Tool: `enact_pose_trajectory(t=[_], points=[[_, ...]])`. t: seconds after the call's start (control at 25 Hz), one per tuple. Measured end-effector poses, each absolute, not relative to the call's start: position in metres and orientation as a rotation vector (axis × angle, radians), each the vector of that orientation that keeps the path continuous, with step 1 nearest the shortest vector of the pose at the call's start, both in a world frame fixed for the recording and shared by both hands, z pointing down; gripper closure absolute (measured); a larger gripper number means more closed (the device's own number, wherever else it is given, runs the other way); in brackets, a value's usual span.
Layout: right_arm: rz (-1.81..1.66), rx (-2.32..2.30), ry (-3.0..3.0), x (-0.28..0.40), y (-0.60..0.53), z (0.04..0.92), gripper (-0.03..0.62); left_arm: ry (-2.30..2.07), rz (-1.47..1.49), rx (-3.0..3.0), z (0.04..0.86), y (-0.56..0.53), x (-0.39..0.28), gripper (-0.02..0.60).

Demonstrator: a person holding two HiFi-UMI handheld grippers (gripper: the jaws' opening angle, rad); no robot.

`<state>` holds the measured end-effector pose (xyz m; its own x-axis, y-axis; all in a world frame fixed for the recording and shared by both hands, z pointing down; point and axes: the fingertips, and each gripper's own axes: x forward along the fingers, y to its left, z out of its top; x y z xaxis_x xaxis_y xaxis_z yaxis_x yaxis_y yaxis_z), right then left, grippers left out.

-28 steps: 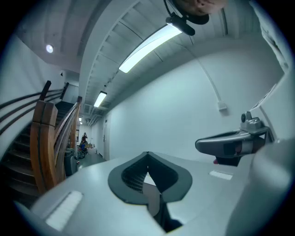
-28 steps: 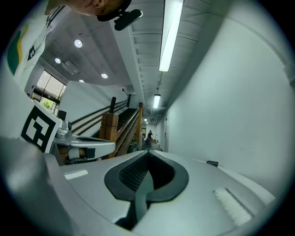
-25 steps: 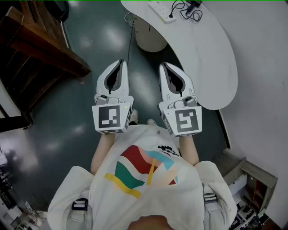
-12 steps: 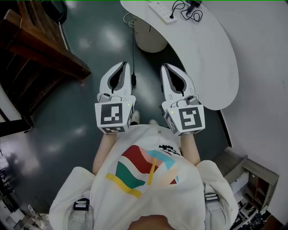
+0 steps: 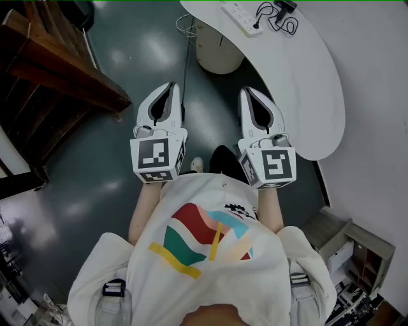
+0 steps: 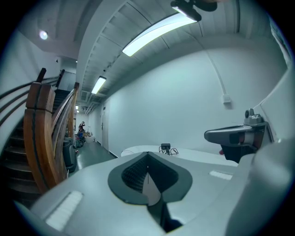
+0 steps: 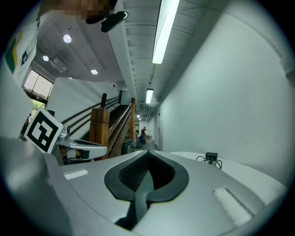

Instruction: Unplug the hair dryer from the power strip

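Head view first: the person has both forearms out in front at about waist height, side by side, with the left gripper (image 5: pixel 170 85) and right gripper (image 5: pixel 248 91) both pointing away over the dark floor (image 5: pixel 115 165), roughly level and well apart from each other. The power strip (image 5: pixel 241 14) sits at the far end of the curved white table (image 5: pixel 306 89), and the hair dryer (image 5: pixel 285 5) is a dark shape right by it, cut off by the top edge, with its looped cord (image 5: pixel 275 14) running to the strip. Both grippers are well short of all that. The right one is just beside the table's near-left edge, a plain wall (image 5: pixel 376 95) is on the far right, the wooden staircase (image 5: pixel 57 70) boxes in the left, and there's open floor between. In the left gripper view, the left gripper (image 6: pixel 147 159) has its tongs pressed together with nothing in them. The table (image 6: pixel 138 150) is far ahead with the hair dryer (image 6: pixel 165 147) tiny on top, and the staircase (image 6: pixel 46 133) is close on the left. In the right gripper view, the right gripper (image 7: pixel 148 156) is also closed up and empty, with the table (image 7: pixel 239 168) ahead to the right, the hair dryer (image 7: pixel 211 157) on it, and a corridor stretching away in the middle.
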<state>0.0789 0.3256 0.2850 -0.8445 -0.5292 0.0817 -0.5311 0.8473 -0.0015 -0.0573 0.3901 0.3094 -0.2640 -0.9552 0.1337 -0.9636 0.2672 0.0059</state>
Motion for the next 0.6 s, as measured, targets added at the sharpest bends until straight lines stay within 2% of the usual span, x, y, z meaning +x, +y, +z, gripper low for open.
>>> enact_pose_trajectory(t=[0.28, 0.6], points=[[0.077, 0.969, -2.894, 0.072, 0.261, 0.297, 0.580, -2.397, 0.081, 1.884, 0.310, 0.339, -0.090, 0.586], [0.096, 1.058, -2.853, 0.052, 0.123, 0.317, 0.580, -2.328, 0.128, 1.965, 0.332, 0.202, -0.115, 0.586]])
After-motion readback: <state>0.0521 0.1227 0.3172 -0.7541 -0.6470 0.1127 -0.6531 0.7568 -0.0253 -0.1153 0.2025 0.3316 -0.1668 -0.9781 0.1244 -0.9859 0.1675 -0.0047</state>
